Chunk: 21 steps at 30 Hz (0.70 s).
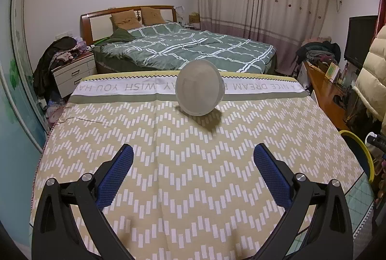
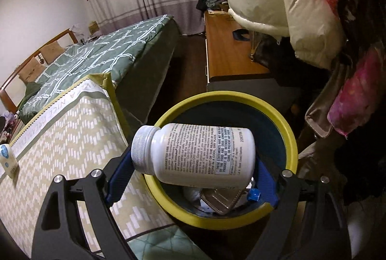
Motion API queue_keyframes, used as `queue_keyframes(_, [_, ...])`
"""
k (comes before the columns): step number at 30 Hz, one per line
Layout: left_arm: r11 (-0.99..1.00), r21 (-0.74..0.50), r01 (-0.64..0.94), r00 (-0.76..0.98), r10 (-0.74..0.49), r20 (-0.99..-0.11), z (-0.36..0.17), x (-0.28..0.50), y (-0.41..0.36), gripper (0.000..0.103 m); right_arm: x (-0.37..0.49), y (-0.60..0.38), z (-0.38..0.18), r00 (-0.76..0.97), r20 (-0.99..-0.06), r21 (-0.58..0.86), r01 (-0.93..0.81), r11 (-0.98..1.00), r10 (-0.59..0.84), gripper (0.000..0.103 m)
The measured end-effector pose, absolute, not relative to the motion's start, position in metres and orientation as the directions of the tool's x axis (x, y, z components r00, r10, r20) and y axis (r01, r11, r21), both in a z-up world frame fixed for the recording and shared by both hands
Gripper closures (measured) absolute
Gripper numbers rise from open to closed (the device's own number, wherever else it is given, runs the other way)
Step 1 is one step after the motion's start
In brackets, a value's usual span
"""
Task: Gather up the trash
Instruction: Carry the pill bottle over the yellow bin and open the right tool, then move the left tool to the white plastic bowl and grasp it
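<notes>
Left wrist view: left gripper (image 1: pixel 193 158) at the bottom of the frame, blue pads (image 1: pixel 271 173) spread wide with nothing between them, hanging over a table (image 1: pixel 101 139) covered by a tan cloth with a white zigzag pattern. Just above centre, a pale grey bowl-like container (image 1: pixel 199 88) tipped on its side on the cloth, open mouth facing the camera, well apart from the pads. Behind the table, a bed (image 1: pixel 183 47) with a green checked cover and two tan pillows. Upper right, pink and white curtains (image 1: pixel 260 1). At the right edge, lower half, a sliver of the bin's yellow rim (image 1: pixel 361 146).

Right wrist view: right gripper (image 2: pixel 193 168) in the lower half of the frame, jaws standing wide and closed on a white pill bottle (image 2: pixel 200 153) lying sideways between the blue pads, ribbed cap to the left, printed label facing up. Directly beneath and behind the bottle, a round bin (image 2: pixel 290 134) with a yellow rim and dark inside, already holding a few pieces of rubbish at its bottom. To the left, the cloth-covered table edge, just beside the bin. Far left edge, a small white and blue packet (image 2: pixel 8 158) lying on the cloth. Upper right, a cream puffy jacket (image 2: pixel 277 6) hanging over a wooden cabinet (image 2: pixel 226 47).
</notes>
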<state>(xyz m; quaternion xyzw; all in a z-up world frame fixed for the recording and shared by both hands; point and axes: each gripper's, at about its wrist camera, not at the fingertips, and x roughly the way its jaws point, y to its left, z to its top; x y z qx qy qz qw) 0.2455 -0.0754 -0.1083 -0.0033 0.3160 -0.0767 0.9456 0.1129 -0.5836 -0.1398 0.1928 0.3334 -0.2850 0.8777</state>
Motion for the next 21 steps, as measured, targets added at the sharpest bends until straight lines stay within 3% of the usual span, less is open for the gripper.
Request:
queue_keyframes(9, [0.985, -0.079, 0.153, 0.768, -0.169, -0.617, -0.106, 0.252, -0.077, 0.005, 0.114, -0.584, -0.138, 0.609, -0.699, 0.161, 0.644, 0.748, -0.374, 0.015])
queue_keyframes(21, [0.980, 0.003, 0.198, 0.783, -0.156, -0.602, -0.071, 0.287, -0.096, 0.005, 0.111, -0.583, -0.136, 0.631, -0.682, 0.175, 0.632, 0.755, -0.371, 0.015])
